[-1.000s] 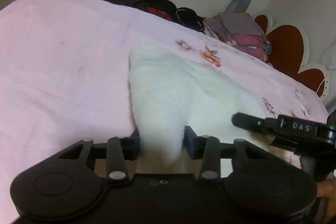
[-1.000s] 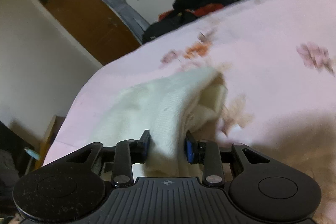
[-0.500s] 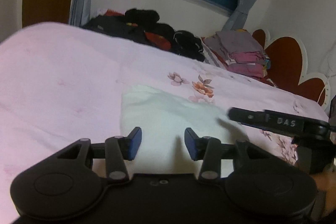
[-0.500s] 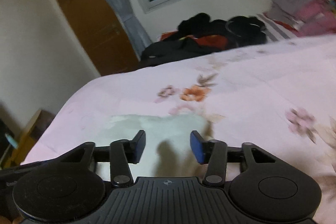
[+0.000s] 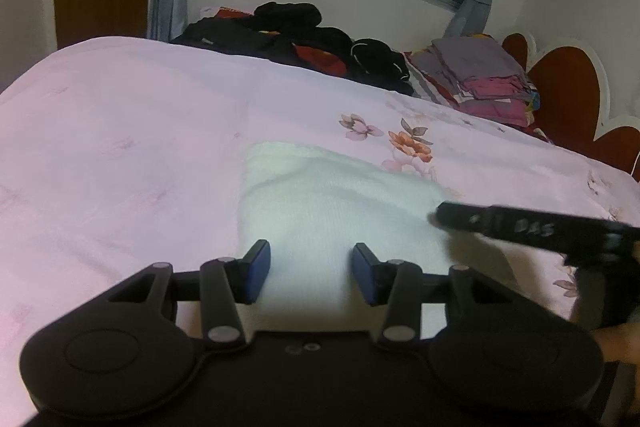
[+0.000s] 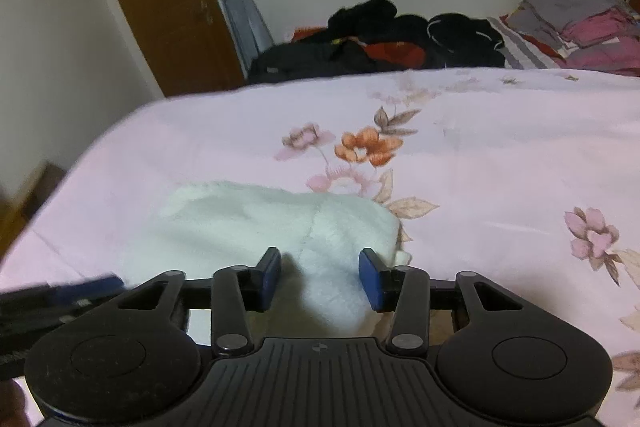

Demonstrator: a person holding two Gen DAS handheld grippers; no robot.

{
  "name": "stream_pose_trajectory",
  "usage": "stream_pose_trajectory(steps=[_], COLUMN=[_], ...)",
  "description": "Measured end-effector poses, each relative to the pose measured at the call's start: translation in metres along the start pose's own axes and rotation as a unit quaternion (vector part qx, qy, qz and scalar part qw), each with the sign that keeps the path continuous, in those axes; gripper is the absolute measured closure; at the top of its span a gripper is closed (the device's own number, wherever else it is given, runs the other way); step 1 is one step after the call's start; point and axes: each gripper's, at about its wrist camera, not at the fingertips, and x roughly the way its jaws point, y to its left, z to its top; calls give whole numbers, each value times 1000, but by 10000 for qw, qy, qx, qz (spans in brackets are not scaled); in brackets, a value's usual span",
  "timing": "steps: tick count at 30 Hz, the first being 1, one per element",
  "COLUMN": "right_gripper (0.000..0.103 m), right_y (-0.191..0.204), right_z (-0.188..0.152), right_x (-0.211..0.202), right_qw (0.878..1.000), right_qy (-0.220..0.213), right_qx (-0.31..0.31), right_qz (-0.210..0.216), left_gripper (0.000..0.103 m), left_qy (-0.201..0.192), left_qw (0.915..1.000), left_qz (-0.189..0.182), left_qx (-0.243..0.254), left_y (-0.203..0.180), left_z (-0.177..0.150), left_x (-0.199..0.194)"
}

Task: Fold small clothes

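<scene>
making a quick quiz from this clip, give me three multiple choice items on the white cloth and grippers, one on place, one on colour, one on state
1. Where does the white cloth lie?
A. on the pink bedspread
B. on the folded pile
C. on the floor

2. What colour are the gripper pads?
A. red
B. blue
C. white

3. How do the left gripper and right gripper stand?
A. both shut on the cloth
B. one shut, one open
C. both open, holding nothing

Answers: 1 A, the cloth rests flat on the flowered pink spread. 2 B, blue pads show at the fingertips. 3 C, a wide gap shows between each pair of jaws.
</scene>
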Motion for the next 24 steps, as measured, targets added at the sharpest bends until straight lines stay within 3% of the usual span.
stream_pose_trajectory(steps=[7, 9, 14, 18, 20, 24], right_gripper=[59, 59, 59, 59, 59, 59], right_y=[17, 17, 18, 19, 22, 30], right_z=[-28, -40, -76, -98, -101, -110], right_x=[-59, -71, -78, -70, -76, -95], right_qw=[9996, 9998, 9993, 9947, 9941, 9962], right_qy=[-172, -118, 231, 494, 463, 290], right_qx=[-200, -121, -147, -468, -487, -476], right_qz=[-53, -70, -265, -765, -851, -665], left_gripper=[59, 54, 52, 49, 42, 41], left_qy=[304, 373, 464, 507, 512, 571], left_qw=[9995, 9993, 9988, 9981, 9980, 9977], left_qz=[65, 32, 17, 71, 75, 51], left_qx=[34, 59, 154, 347, 361, 374], left_y=[-2, -3, -7, -10, -8, -6], left_z=[-24, -35, -52, -57, -60, -67], left_x=[-31, -37, -43, -46, -50, -56])
